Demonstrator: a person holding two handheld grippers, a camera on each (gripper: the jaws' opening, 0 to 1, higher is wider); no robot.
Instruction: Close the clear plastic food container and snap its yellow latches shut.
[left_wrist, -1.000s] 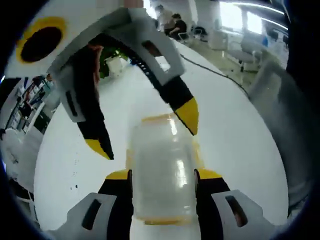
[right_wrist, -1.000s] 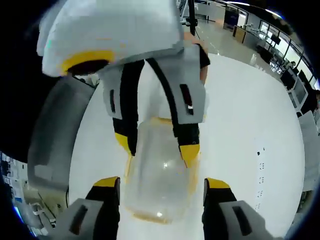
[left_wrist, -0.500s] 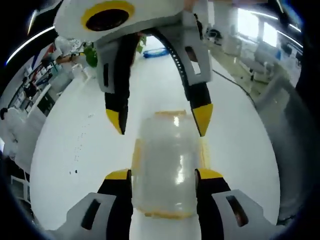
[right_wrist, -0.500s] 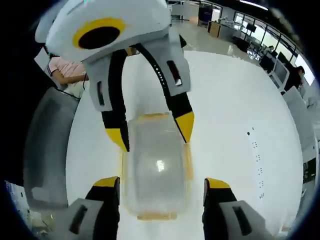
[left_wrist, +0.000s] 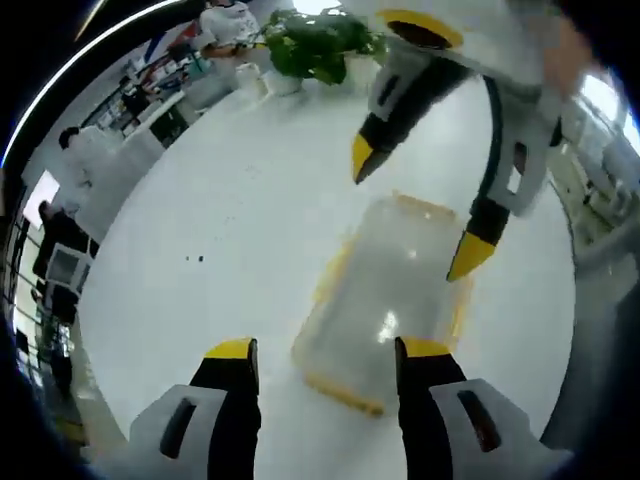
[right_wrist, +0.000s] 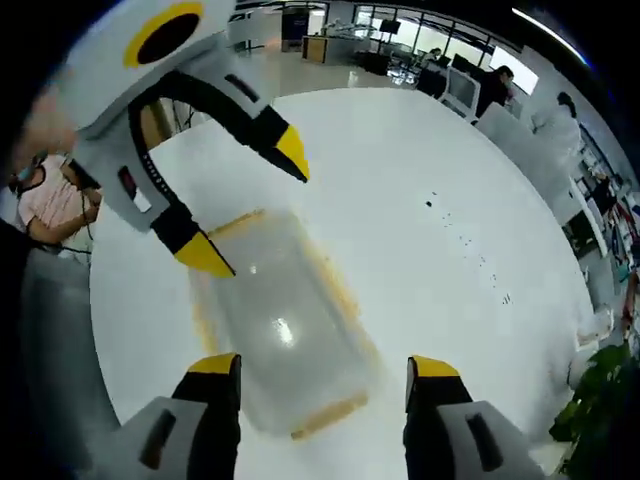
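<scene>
The clear plastic container (left_wrist: 390, 290) with yellow strips along its rim lies flat on the white table (left_wrist: 240, 200), its lid on. Whether the latches are snapped down I cannot tell. My left gripper (left_wrist: 328, 350) is open just short of the container's near end. My right gripper (left_wrist: 415, 208) reaches in from the upper right, open, its yellow tips over the far end. In the right gripper view the container (right_wrist: 280, 320) lies slanted in front of my open right gripper (right_wrist: 322, 365). There the left gripper (right_wrist: 250, 205) hangs open above its far end.
A potted green plant (left_wrist: 320, 40) stands at the far side of the table. Several people (left_wrist: 85, 160) and office desks lie beyond the table's edge. A seated person (right_wrist: 60, 200) is close to the table (right_wrist: 430, 160). Small dark specks (right_wrist: 470, 250) dot the top.
Both views have rolled and drawn back. The container, which sat between my left jaws and close under the right ones, now lies slanted ahead of both. Both grippers stay open.
</scene>
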